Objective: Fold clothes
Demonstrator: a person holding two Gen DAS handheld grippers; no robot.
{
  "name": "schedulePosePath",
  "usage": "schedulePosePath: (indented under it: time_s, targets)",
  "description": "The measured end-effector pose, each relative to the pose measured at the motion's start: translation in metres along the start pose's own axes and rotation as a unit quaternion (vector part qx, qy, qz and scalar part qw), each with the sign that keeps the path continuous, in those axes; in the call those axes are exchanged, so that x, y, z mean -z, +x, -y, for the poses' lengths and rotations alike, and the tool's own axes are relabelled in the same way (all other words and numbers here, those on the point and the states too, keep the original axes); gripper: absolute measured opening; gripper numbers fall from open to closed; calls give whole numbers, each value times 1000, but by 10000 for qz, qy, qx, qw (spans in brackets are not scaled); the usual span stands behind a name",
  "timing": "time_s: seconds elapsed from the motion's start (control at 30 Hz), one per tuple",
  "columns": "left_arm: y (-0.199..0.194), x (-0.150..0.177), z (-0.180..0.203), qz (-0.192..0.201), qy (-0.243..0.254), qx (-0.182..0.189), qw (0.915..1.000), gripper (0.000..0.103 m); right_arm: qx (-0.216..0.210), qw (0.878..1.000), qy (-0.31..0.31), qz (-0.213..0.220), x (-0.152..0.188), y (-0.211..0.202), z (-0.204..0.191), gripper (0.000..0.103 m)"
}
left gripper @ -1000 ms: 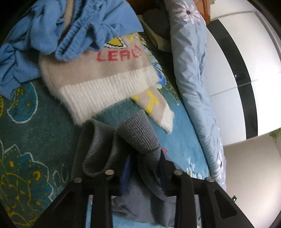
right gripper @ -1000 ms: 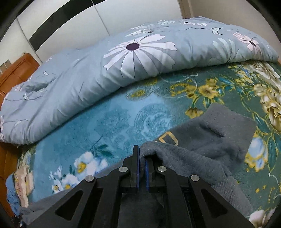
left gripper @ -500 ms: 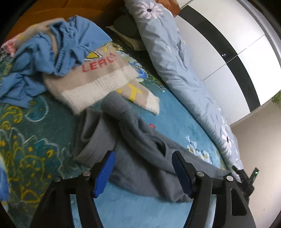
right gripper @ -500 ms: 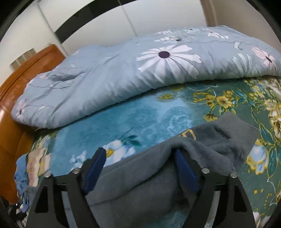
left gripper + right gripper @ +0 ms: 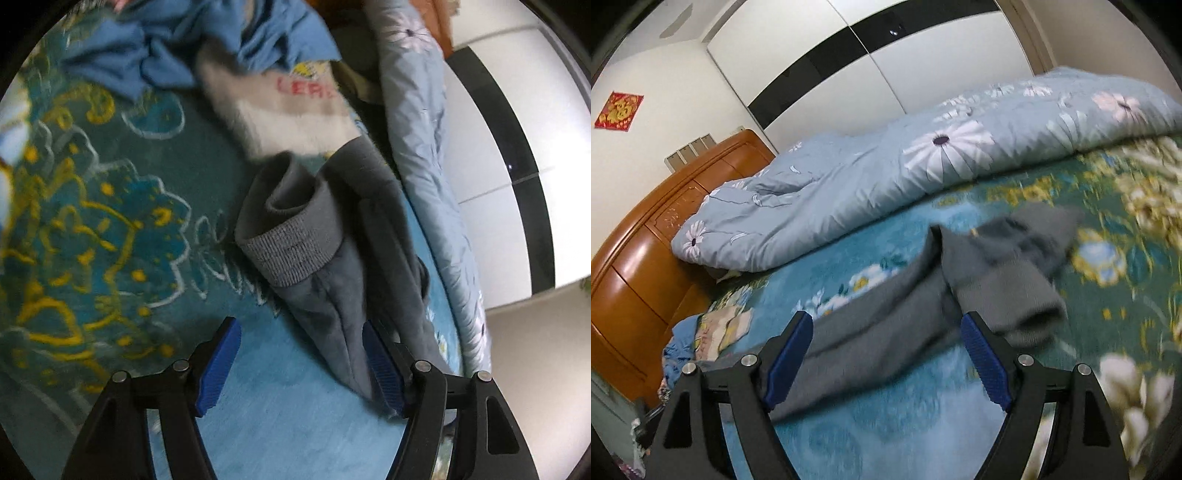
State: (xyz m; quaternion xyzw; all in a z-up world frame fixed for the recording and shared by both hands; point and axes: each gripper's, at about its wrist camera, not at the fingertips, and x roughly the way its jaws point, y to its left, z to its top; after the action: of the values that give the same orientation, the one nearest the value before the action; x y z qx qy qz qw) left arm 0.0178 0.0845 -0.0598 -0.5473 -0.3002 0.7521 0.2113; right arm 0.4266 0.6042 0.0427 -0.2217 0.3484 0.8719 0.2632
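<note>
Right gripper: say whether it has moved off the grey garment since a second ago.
Yes. The right gripper, then clamped on the grey garment, now stands open and pulled back; the wooden headboard now fills the left of its view.

A grey fleece sweatshirt [image 5: 332, 295] [image 5: 886, 332] with ribbed knit cuffs lies folded into a long narrow strip on the teal floral bedspread, one cuffed sleeve doubled back on top, its far end touching a cream fuzzy sweater with red lettering [image 5: 295, 110].
</note>
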Motion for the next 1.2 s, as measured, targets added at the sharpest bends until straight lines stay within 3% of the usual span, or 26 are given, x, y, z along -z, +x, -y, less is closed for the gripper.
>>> schedulePosePath:
  time_s: [0.03, 0.23, 0.3, 0.33, 0.37, 0.4, 0.5, 0.7, 0.77, 1.07, 1.2]
  targets:
    - [6, -2, -1, -30, -76, 86, 9999, 72, -22, 10000, 33, -22, 5, -2, 2, 83]
    - [25, -8, 19, 231, 194, -259, 9992, 68, -125, 9996, 192, -137, 29, -7, 12, 83]
    - [29, -8, 23, 261, 162, -269, 9992, 59, -135, 9994, 248, -207, 37, -6, 15, 83]
    - [31, -8, 24, 262, 136, -289, 9991, 44, -119, 9992, 277, -244, 40, -5, 17, 83]
    - [34, -8, 23, 215, 116, -333, 9991, 20, -115, 9991, 314, -273, 43, -5, 19, 83]
    - [36, -7, 23, 163, 96, -379, 9991, 11, -112, 9989, 352, -302, 47, -4, 20, 83]
    - [29, -4, 20, 255, 13, -268, 9993, 5, -119, 9983, 461, -346, 54, -7, 24, 83]
    - [-28, 4, 7, 779, -161, 298, 9964, 3, -44, 9968, 682, -420, 68, -18, 35, 83]
    - [-41, 8, 3, 854, -111, 323, 9958, 3, -33, 9961, 752, -454, 73, -20, 38, 83]
    - [-38, 14, -7, 657, -87, 347, 9972, 3, 331, 9949, 768, -569, 64, 14, 52, 83]
    - [-28, 18, -12, 499, -70, 340, 9982, 4, 914, 9919, 697, -536, 43, 37, 59, 83]
